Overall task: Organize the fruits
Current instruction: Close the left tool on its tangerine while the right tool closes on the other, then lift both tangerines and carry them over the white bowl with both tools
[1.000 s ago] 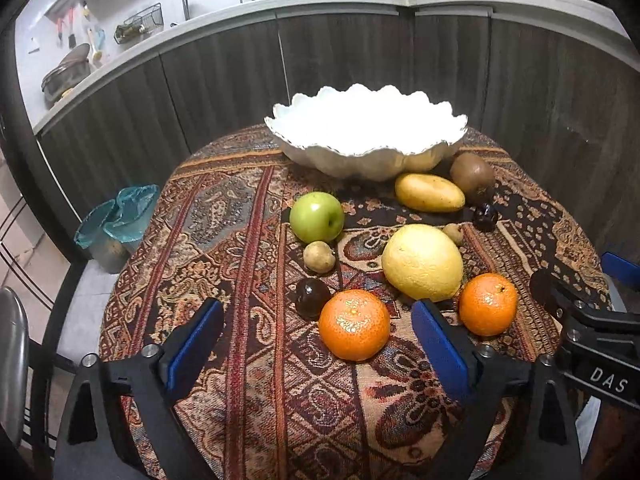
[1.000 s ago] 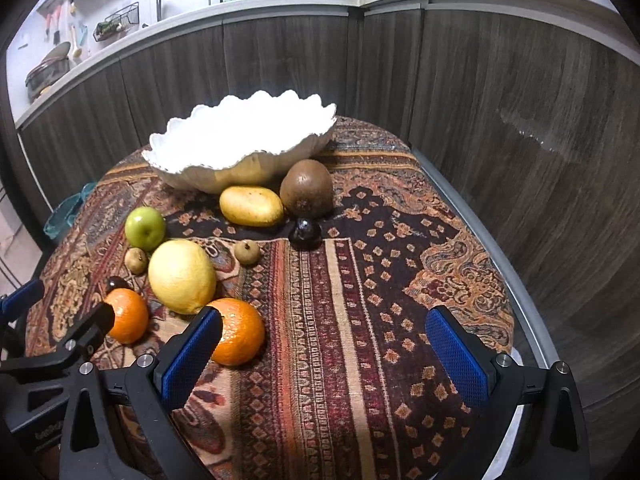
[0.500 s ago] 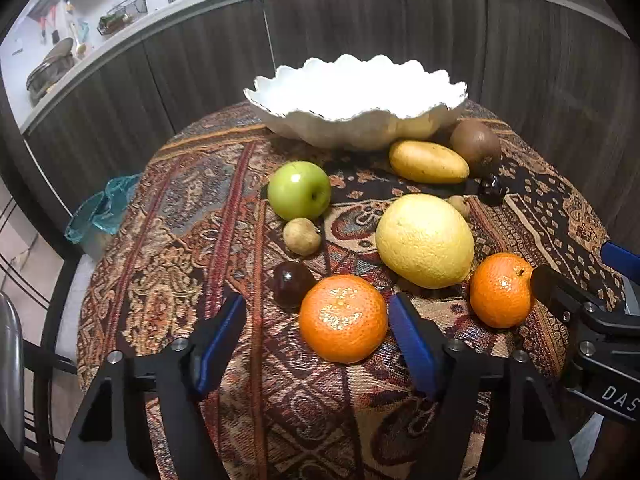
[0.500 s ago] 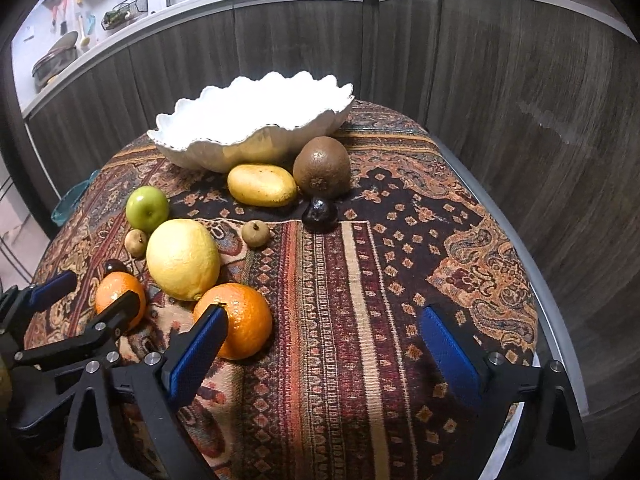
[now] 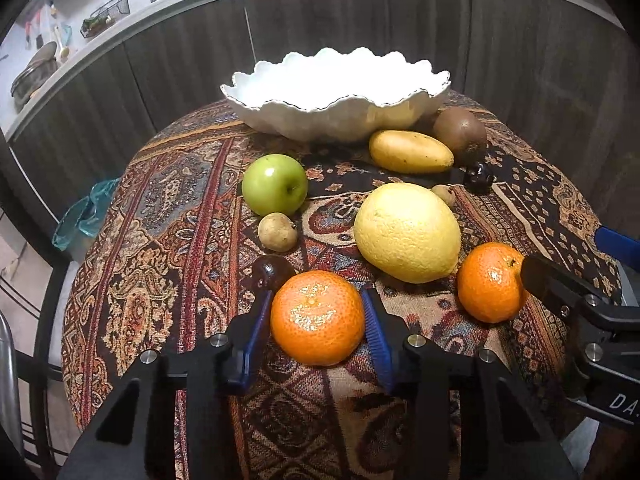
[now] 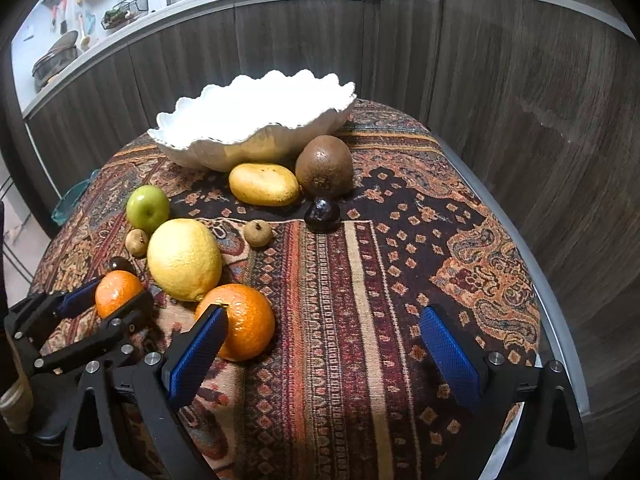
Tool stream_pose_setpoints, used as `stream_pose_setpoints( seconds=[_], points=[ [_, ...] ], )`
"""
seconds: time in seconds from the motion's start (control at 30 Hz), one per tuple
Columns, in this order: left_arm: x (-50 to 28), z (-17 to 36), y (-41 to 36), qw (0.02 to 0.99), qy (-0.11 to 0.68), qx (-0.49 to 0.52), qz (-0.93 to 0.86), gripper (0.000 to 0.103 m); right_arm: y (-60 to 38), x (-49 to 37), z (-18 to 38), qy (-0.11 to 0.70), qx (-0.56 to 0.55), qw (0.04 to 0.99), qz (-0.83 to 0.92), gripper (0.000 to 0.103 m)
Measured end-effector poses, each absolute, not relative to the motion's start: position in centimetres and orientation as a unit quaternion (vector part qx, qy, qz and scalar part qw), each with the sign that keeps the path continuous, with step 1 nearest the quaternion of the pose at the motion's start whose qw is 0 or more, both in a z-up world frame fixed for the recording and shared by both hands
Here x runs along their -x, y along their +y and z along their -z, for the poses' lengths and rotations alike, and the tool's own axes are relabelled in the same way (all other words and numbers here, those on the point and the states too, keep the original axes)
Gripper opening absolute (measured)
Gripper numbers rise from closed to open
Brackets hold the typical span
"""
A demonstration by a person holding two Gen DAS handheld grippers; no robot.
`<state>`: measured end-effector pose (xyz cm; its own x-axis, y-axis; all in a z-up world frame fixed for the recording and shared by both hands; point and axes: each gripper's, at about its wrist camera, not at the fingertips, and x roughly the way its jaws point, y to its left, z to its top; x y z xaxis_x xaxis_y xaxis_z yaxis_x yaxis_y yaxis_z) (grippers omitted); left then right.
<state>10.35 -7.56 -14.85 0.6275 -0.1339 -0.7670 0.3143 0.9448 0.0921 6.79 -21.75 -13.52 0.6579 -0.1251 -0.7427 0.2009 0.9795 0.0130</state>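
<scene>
The left gripper (image 5: 318, 318) has just been closing, and its blue pads are now pressing both sides of the near mandarin (image 5: 318, 317), which is sitting on the patterned tablecloth (image 5: 160, 280) just in front of a small dark fruit (image 5: 273, 272) and the big yellow citrus (image 5: 407, 233). The right gripper (image 6: 320, 344) is hanging wide open over bare cloth, gripping nothing, its left pad just in front of the second mandarin (image 6: 244, 326). The white scalloped bowl (image 5: 336, 120) is waiting at the far side, beyond the green apple (image 5: 275, 185).
</scene>
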Motion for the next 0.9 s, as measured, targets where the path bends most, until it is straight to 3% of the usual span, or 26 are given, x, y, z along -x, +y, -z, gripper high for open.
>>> stream_pose_setpoints(
  seconds=[0.33,0.63,0.8,0.9],
  points=[
    [-9.4,14.0,-5.0,0.902,0.407,-0.095,0.105,0.044,-19.5,-7.7,13.7,0.408,-0.043,0.91,0.051,0.098],
    [-9.7,13.7,-3.5,0.906,0.405,-0.084,0.091,0.044,-18.0,-9.4,15.5,0.441,-0.039,0.896,0.031,0.074],
    [-9.9,13.5,-3.3,0.906,0.404,-0.082,0.091,0.044,-17.9,-9.8,16.3,0.452,-0.042,0.891,0.027,0.05],
    [-10.0,13.1,-3.3,0.908,0.4,-0.085,0.091,0.044,-17.8,-9.8,16.1,0.455,-0.041,0.889,0.023,0.049]
  ],
)
